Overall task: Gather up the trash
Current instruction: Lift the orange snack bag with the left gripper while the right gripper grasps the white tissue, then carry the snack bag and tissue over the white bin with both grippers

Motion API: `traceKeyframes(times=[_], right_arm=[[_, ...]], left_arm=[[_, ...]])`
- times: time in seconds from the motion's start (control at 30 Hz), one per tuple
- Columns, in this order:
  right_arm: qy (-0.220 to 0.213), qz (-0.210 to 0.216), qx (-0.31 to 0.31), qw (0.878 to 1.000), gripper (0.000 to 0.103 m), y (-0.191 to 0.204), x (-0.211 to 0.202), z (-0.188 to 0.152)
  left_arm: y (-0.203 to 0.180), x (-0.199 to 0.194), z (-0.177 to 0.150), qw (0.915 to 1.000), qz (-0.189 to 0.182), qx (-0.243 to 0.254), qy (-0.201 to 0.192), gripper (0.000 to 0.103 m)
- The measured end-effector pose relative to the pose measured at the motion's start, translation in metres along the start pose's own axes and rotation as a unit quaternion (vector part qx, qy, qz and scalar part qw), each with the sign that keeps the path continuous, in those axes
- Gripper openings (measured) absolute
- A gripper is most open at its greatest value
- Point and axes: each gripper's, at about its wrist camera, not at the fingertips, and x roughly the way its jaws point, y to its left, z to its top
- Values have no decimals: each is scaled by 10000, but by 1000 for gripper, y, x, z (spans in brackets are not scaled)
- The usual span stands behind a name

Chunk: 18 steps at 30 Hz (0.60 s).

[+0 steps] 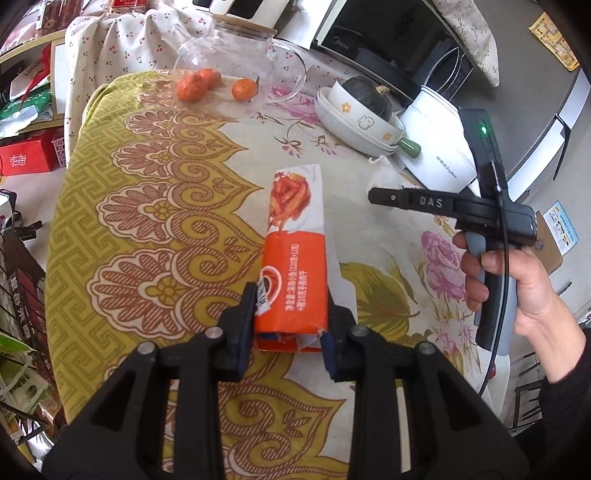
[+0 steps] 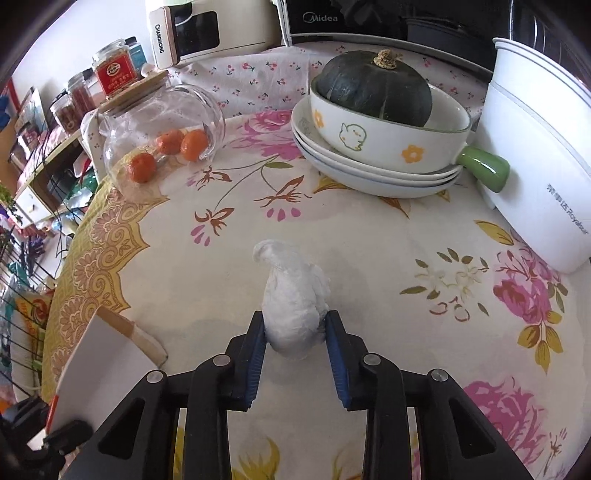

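My left gripper (image 1: pixel 291 314) is shut on the near end of an orange and white food carton (image 1: pixel 295 251), which points away over the round table. In the right wrist view its white side (image 2: pixel 103 354) shows at lower left. My right gripper (image 2: pixel 295 332) is shut on a crumpled white tissue (image 2: pixel 295 295) that rests on the tablecloth. In the left wrist view the right gripper (image 1: pixel 380 195) sits at mid right, with the tissue (image 1: pixel 384 173) at its tip.
A tipped glass jar (image 2: pixel 162 136) lies by three tangerines (image 2: pixel 192 144). Stacked white dishes (image 2: pixel 376 173) hold a dark green squash (image 2: pixel 373 92). A white cooker pot (image 2: pixel 539 166) stands at right. A microwave (image 2: pixel 332 18) is behind. The table's edge (image 1: pixel 62 229) curves at left.
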Motion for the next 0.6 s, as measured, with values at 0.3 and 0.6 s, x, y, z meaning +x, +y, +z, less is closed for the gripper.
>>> traceKeyframes(times=[0.3, 0.6], right_arm=[[-69, -80, -274, 9996, 33, -34, -82, -61], [-131, -153, -175, 9996, 33, -75, -150, -124]], left_arm=[[-51, -13, -1, 9985, 132, 535, 31, 29], [-122, -24, -14, 9919, 184, 1250, 156, 29]])
